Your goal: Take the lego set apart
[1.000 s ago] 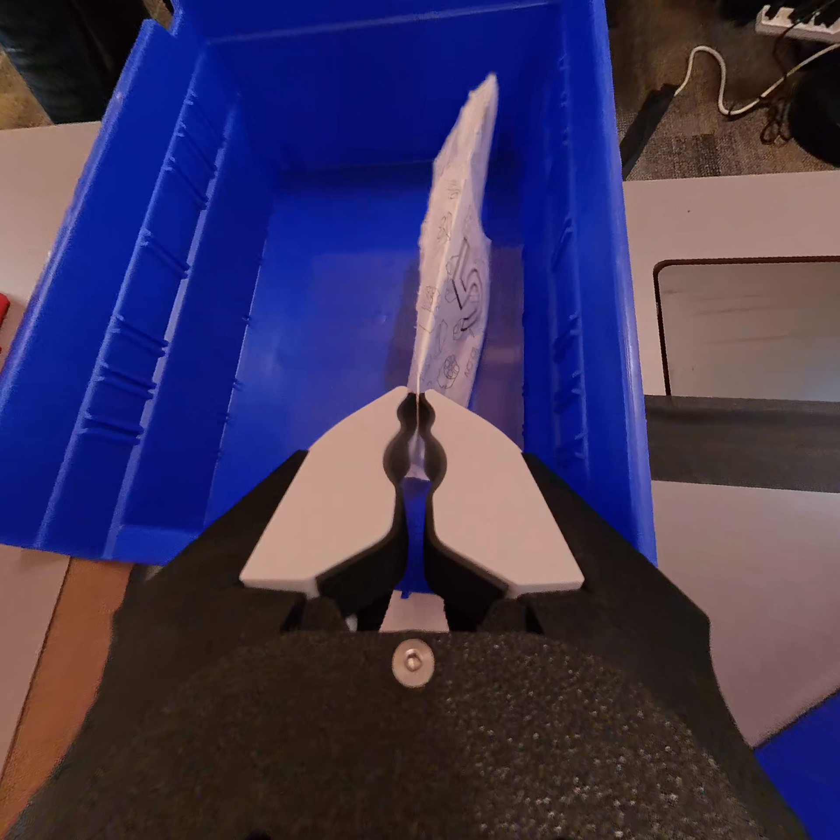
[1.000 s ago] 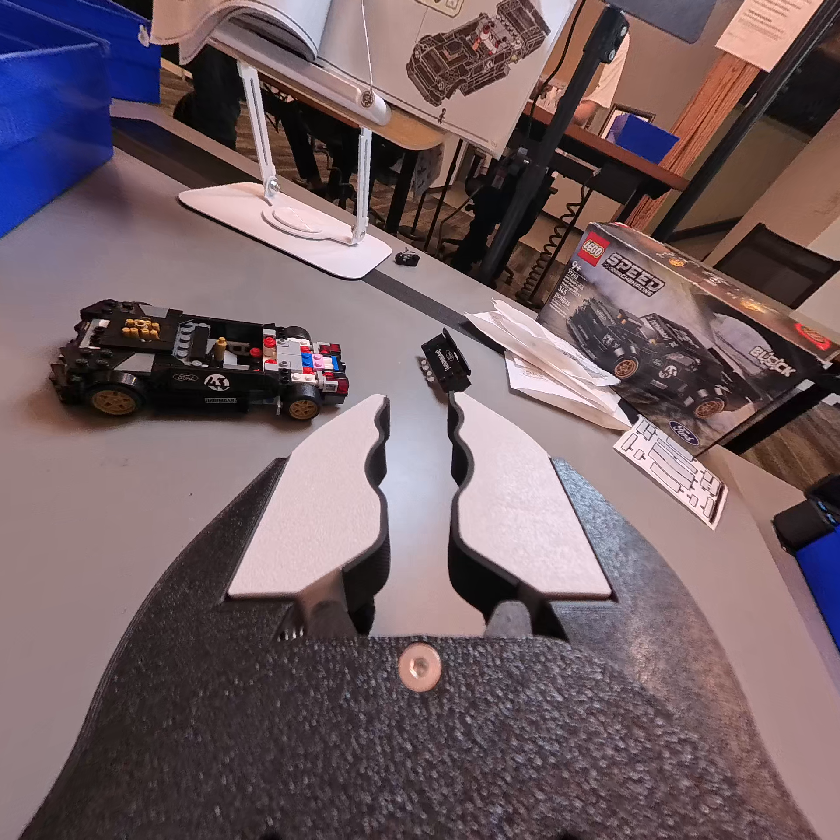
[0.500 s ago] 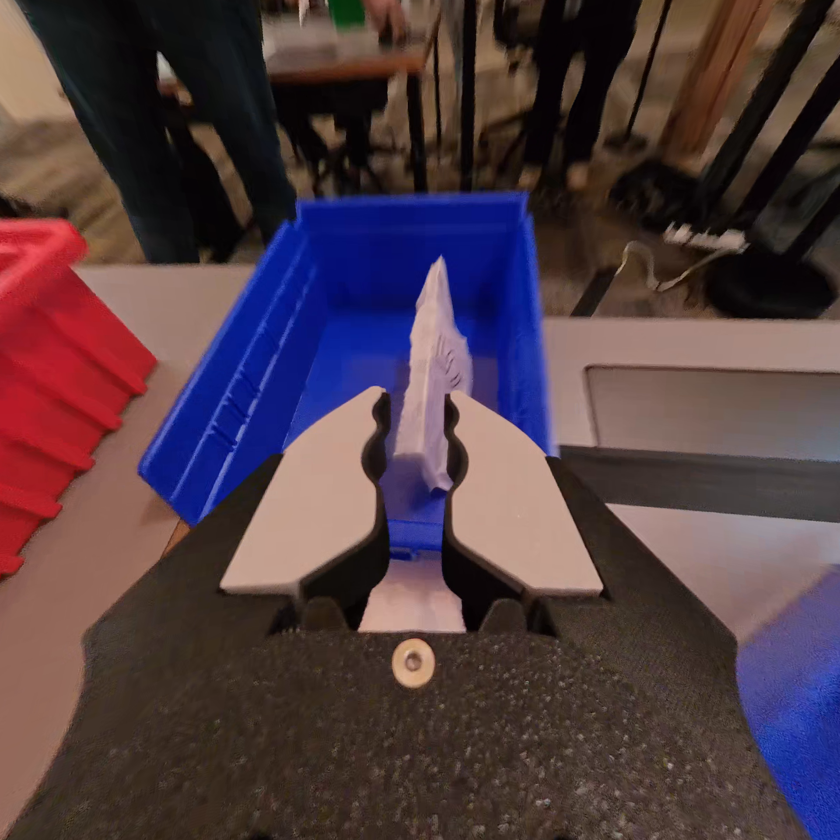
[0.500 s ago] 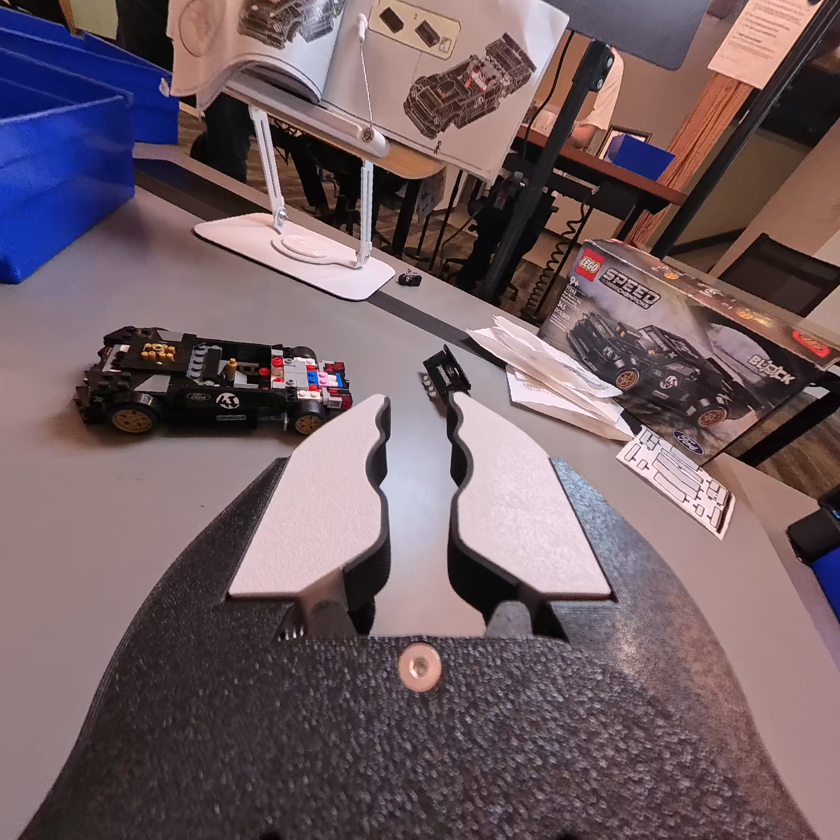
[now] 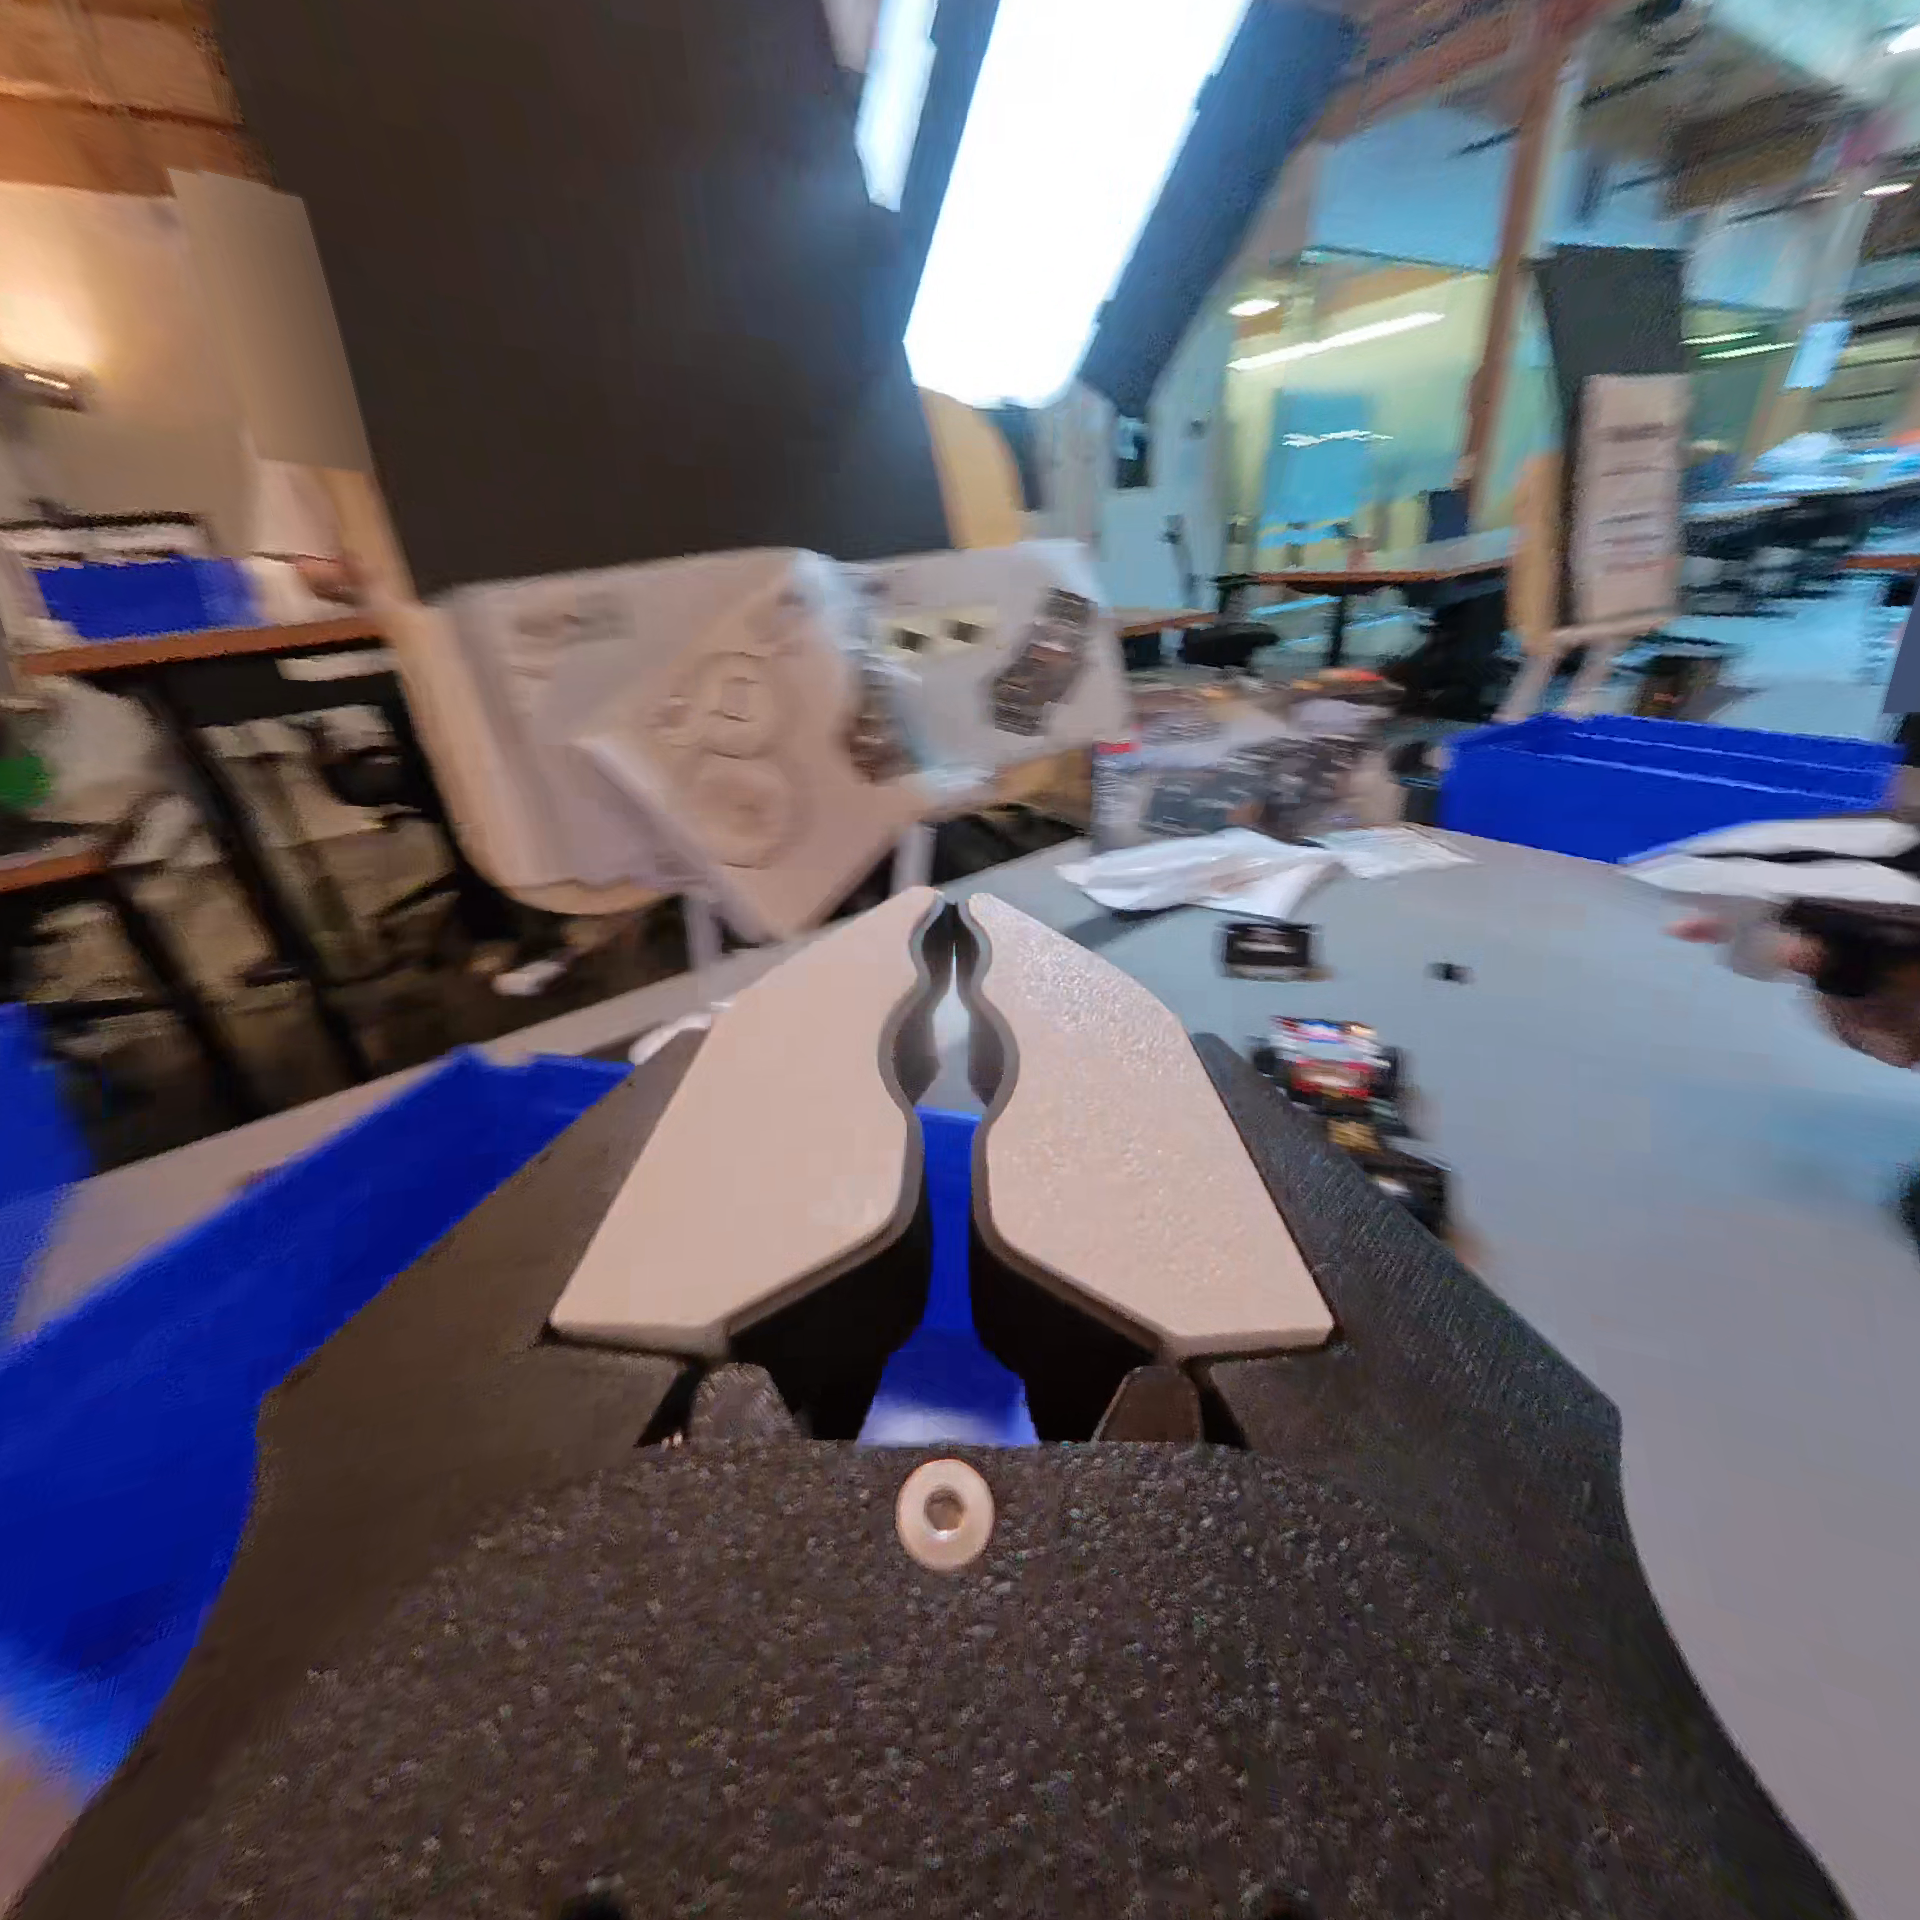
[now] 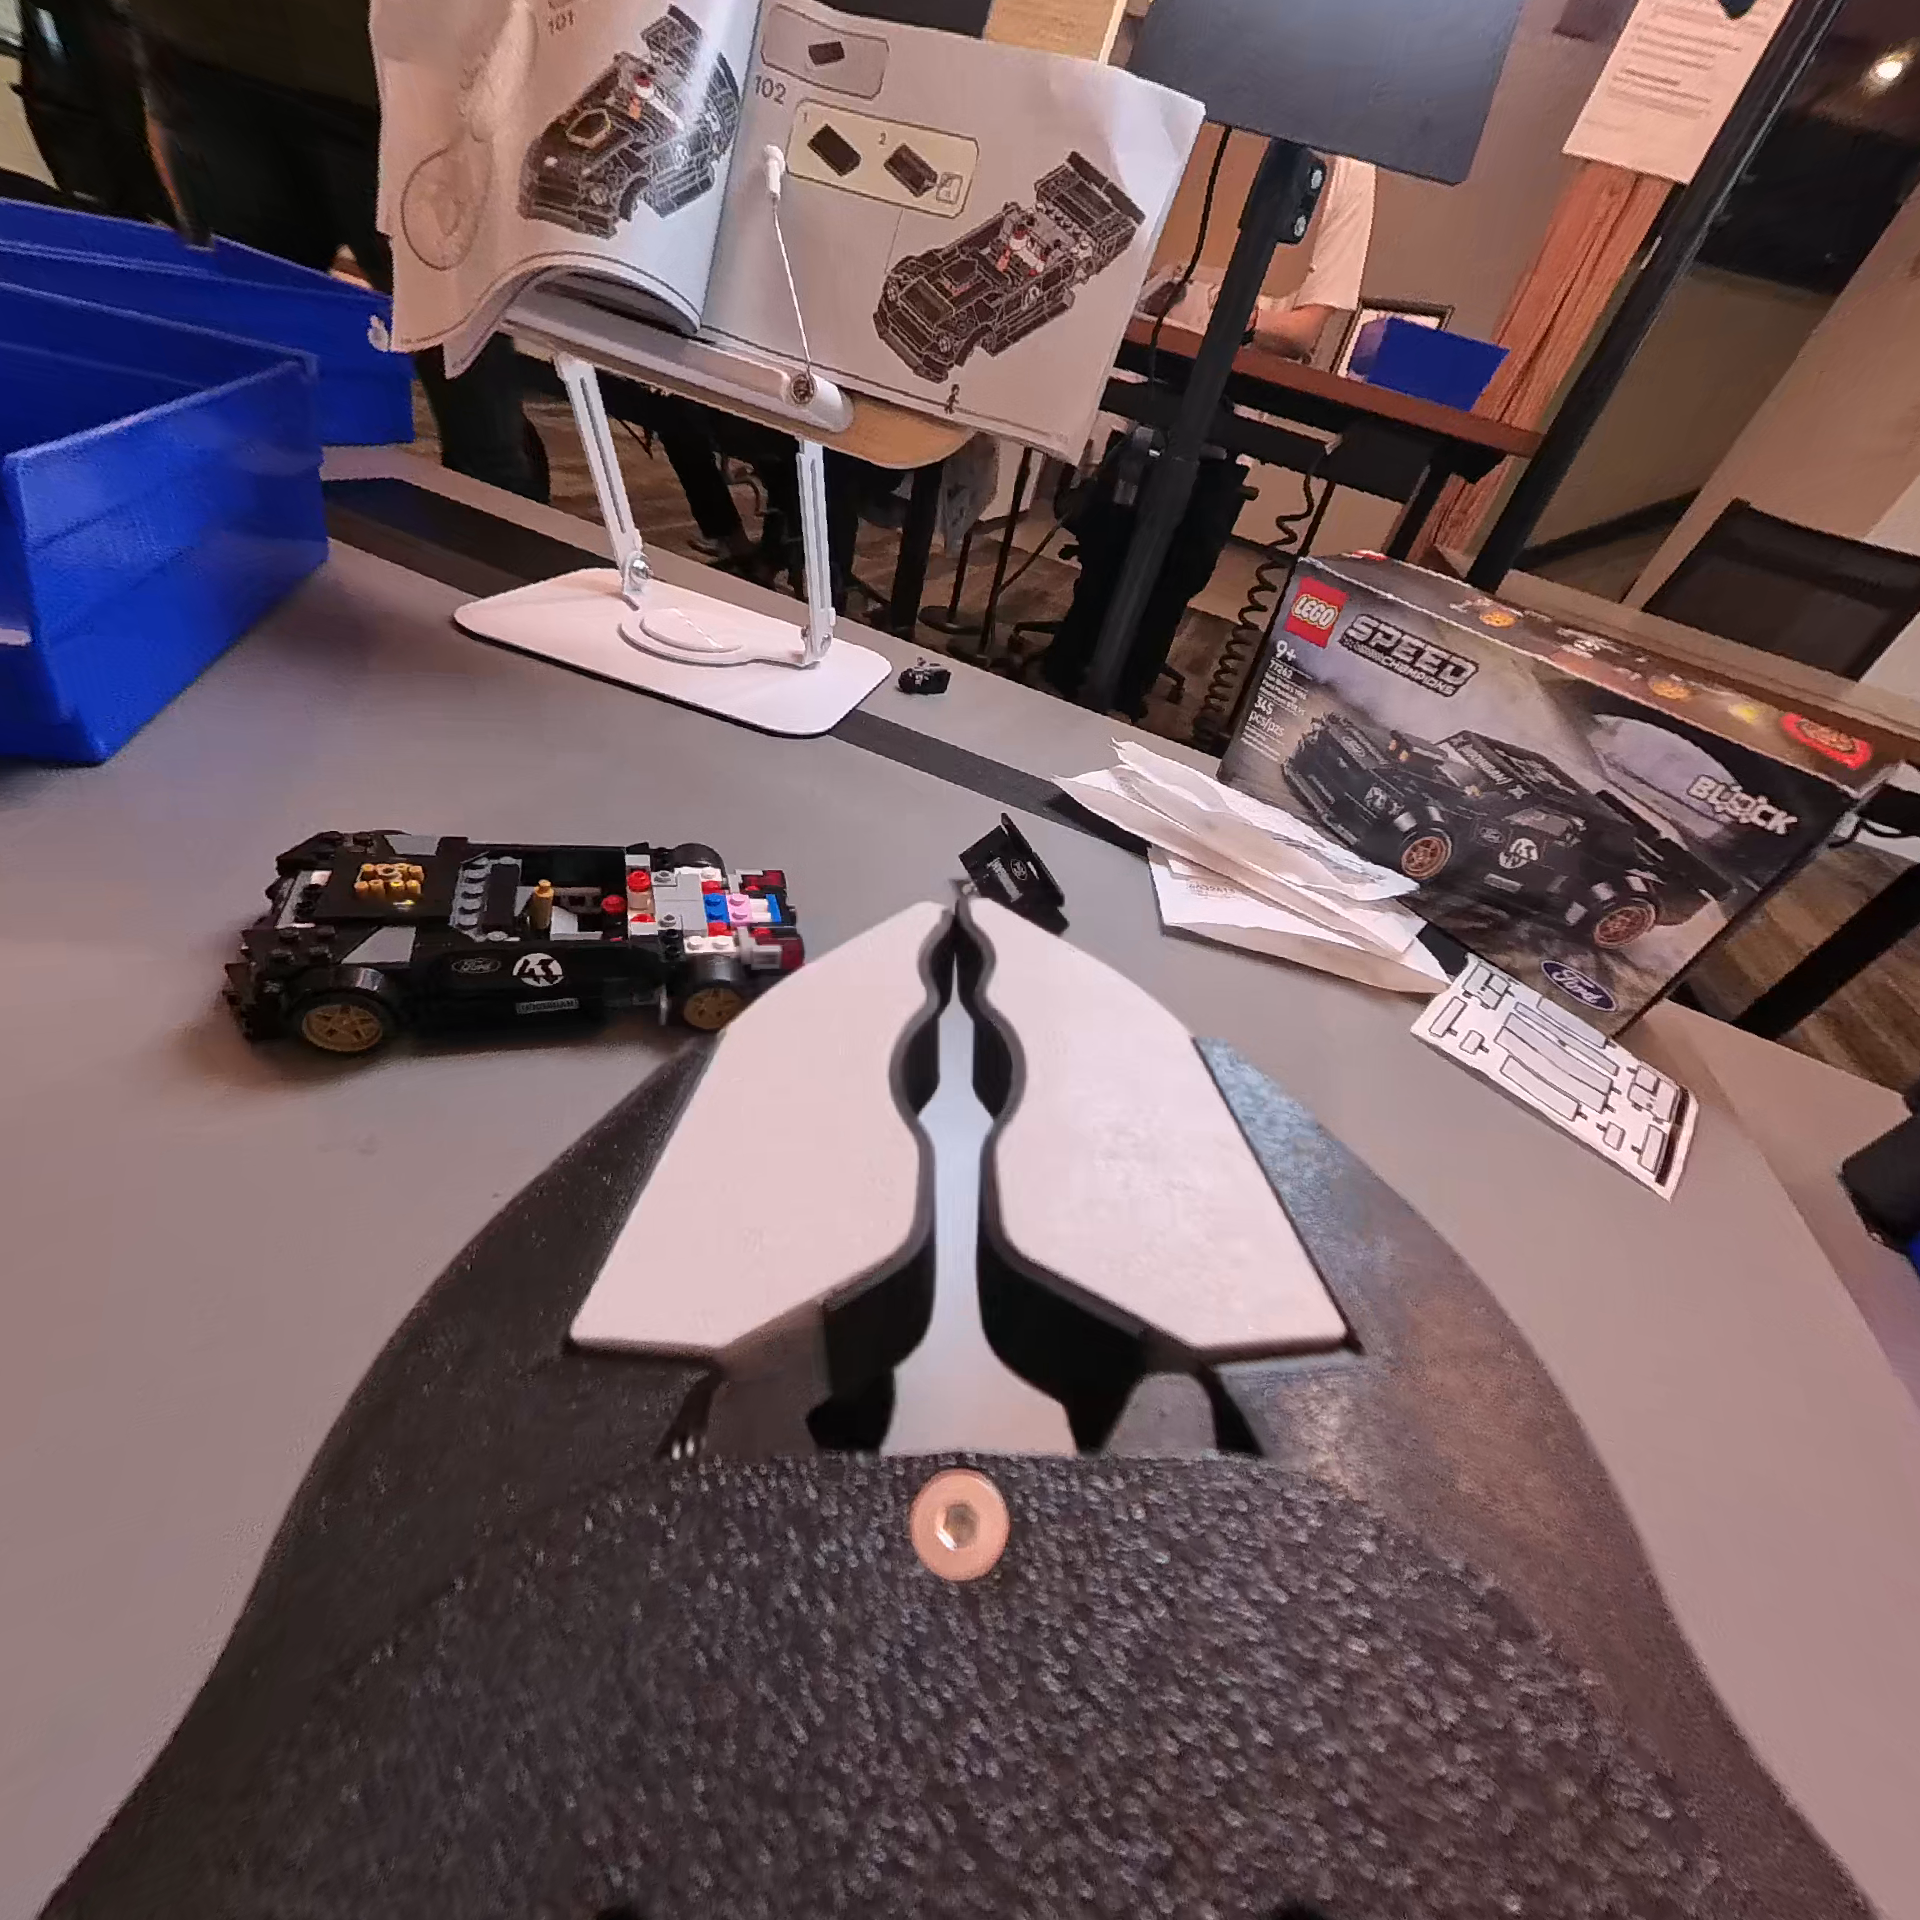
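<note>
Lego car (image 6: 514, 933) sits roofless on grey table (image 6: 260, 1195), left of right gripper (image 6: 956, 912). Left gripper (image 5: 954, 912) above blue bin (image 5: 312, 1247). Both pinched closed, empty. Mid-disassembly, likely; next move needs spread fingers, firm chassis hold.

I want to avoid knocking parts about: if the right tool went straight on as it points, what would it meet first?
Most likely the loose black piece on the table, just past the right tool; depth is hard to judge. The car lies off to the left.
</note>
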Available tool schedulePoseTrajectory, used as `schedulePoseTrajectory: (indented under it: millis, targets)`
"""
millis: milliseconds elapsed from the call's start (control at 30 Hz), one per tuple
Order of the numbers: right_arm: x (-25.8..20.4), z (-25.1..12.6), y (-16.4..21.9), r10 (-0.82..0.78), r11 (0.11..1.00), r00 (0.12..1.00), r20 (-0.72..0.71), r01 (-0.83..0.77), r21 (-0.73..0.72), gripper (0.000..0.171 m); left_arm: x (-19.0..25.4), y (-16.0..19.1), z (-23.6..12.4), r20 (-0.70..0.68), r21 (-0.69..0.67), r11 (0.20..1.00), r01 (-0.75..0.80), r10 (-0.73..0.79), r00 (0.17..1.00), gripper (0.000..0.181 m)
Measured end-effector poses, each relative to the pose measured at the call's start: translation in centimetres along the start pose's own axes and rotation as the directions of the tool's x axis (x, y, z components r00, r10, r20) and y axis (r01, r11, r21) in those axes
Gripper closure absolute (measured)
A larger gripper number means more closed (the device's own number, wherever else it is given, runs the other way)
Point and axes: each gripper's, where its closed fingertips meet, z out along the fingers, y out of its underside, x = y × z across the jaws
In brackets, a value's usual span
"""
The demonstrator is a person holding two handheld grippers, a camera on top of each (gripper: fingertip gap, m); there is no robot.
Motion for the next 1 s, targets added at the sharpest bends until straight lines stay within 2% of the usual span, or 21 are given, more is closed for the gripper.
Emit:
schedulePoseTrajectory:
  millis: [67,167,333,400,467,533,600,767,900,1000]
  targets:
    - [0.0,0.0,-0.2,0.038,0.999,0.999,0.022,-0.038,0.007,0.171,4.1,1.6,1.2,-0.073,-0.004,1.000,-0.013,0.012,0.997,0.181]
    - [0.0,0.4,0.4,0.104,0.995,0.993,0.051,-0.103,-0.007,0.171,7.4,4.8,3.0,-0.118,-0.031,0.999,-0.043,0.039,0.992,0.181]
    - [-0.5,0.5,0.3,0.086,0.996,0.994,0.069,-0.087,0.011,0.171,9.2,10.1,3.7,-0.175,-0.164,0.983,-0.086,0.056,0.983,0.181]
    - [-0.4,0.5,0.3,0.070,0.997,0.995,0.065,-0.071,0.014,0.171,9.1,11.3,3.8,-0.176,-0.207,0.971,-0.117,0.080,0.981,0.181]
    - [-0.2,0.5,0.4,0.059,0.998,0.997,0.056,-0.060,0.011,0.171,8.7,11.7,3.9,-0.176,-0.246,0.957,-0.157,0.115,0.978,0.181]
    - [-0.1,0.5,0.6,0.058,0.998,0.997,0.053,-0.058,0.003,0.170,8.0,12.5,3.7,-0.185,-0.318,0.930,-0.183,0.128,0.974,0.168]
    - [-0.2,0.5,0.7,0.056,0.998,0.996,0.062,-0.056,0.000,0.170,7.6,12.8,3.3,-0.195,-0.343,0.923,-0.173,0.110,0.975,0.167]
    - [-1.2,0.6,0.4,0.042,0.999,0.992,0.119,-0.043,0.008,0.157,7.7,11.9,3.0,-0.212,-0.315,0.946,-0.070,0.002,0.977,0.163]
    - [-1.7,0.7,1.0,0.048,0.999,0.990,0.133,-0.045,-0.021,0.145,8.4,12.4,3.1,-0.235,-0.318,0.945,-0.079,0.002,0.972,0.161]
    - [-2.3,0.7,0.8,0.012,1.000,0.991,0.136,-0.010,-0.018,0.144,9.5,12.1,3.0,-0.266,-0.296,0.952,-0.076,-0.006,0.964,0.159]
